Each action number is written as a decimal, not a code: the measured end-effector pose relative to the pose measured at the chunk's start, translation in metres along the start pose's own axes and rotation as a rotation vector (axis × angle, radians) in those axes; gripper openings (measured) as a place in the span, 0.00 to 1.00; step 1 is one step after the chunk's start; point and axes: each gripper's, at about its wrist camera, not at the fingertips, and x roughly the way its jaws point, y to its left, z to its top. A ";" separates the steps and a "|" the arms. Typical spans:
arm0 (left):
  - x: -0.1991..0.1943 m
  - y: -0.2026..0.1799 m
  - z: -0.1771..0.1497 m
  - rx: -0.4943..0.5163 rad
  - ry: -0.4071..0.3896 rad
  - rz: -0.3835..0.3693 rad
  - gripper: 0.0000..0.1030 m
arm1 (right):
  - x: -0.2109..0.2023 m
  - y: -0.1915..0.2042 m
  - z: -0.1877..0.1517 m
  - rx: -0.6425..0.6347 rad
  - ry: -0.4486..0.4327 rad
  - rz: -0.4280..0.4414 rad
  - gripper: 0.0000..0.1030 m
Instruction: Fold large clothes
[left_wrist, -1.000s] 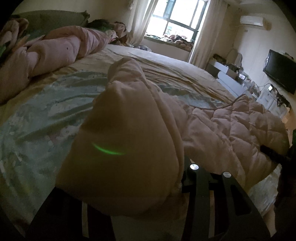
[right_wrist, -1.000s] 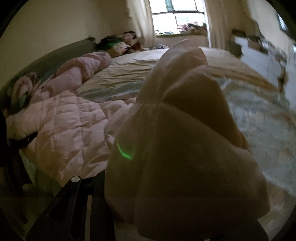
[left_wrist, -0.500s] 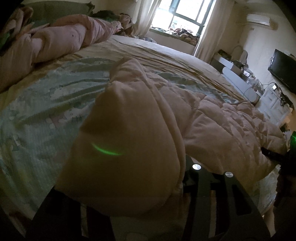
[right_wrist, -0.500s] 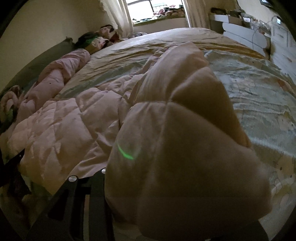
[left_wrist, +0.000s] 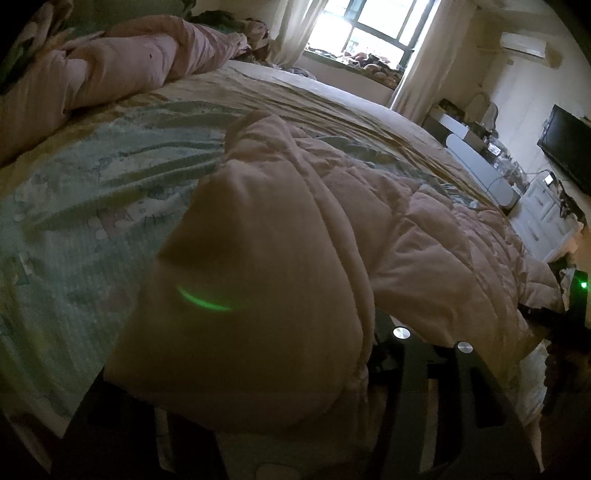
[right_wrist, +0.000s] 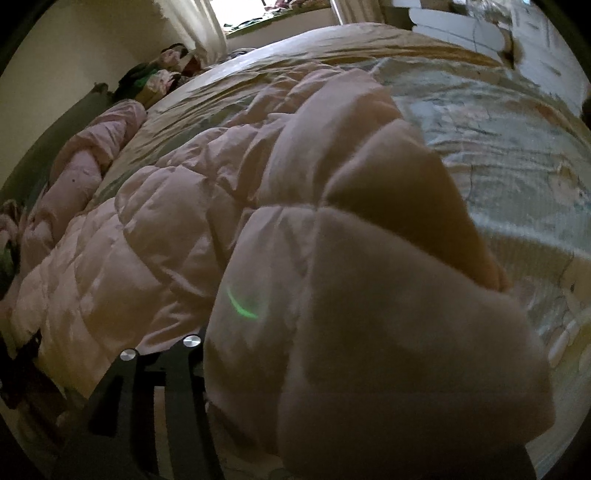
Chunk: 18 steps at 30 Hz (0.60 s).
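Observation:
A large pale pink quilted garment (left_wrist: 424, 236) lies spread on the bed; it also fills the right wrist view (right_wrist: 155, 236). My left gripper (left_wrist: 280, 413) is shut on a bunched corner of it (left_wrist: 251, 302), which drapes over and hides the left finger. My right gripper (right_wrist: 295, 424) is shut on another bunched corner (right_wrist: 369, 332), which hides its right finger. Both corners are lifted above the bed near its front edge. The right gripper shows at the far right of the left wrist view (left_wrist: 569, 317).
The bed (left_wrist: 74, 206) has a pale green patterned sheet. A rolled pink duvet (left_wrist: 110, 70) lies by the headboard. A window (left_wrist: 373, 33), white cabinets (left_wrist: 543, 218) and a TV (left_wrist: 569, 147) stand beyond the bed.
Both grippers have moved lower and forward over the bed with the corners in them. More of the pink garment now lies spread and flatter on the sheet between them.

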 end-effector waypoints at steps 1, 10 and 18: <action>0.000 0.000 0.000 -0.002 0.001 -0.001 0.46 | 0.000 0.000 -0.001 0.005 0.001 0.000 0.54; -0.001 0.002 -0.001 -0.012 0.001 -0.009 0.46 | -0.002 0.012 0.001 -0.047 -0.039 -0.029 0.39; -0.015 -0.011 0.007 0.049 -0.060 0.023 0.40 | -0.033 0.071 -0.010 -0.328 -0.218 -0.129 0.32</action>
